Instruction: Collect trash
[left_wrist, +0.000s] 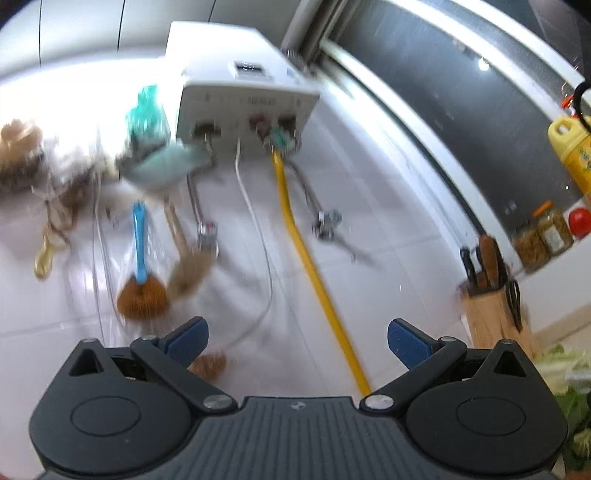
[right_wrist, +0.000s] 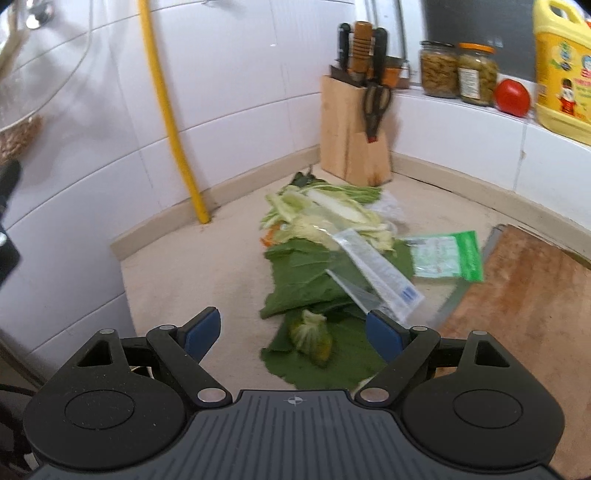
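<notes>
Trash pile (right_wrist: 325, 266) is heaped mid-counter, toward the back corner by the knife block (right_wrist: 354, 136).

Leaves and plastic wrappers (right_wrist: 376, 273) are mixed beside the cutting board (right_wrist: 517, 295). Both the right gripper (right_wrist: 293, 332) and the left gripper (left_wrist: 297, 339) are spread wide and empty. A slippery wrapper could be pinched alone, and the loose leaves scattered across the counter (right_wrist: 184, 280).

Beige countertop (right_wrist: 192, 273) with vegetable scraps (right_wrist: 314, 258), plastic wrappers (right_wrist: 447, 254), knife block (right_wrist: 351, 136), cutting board (right_wrist: 528, 295).
</notes>
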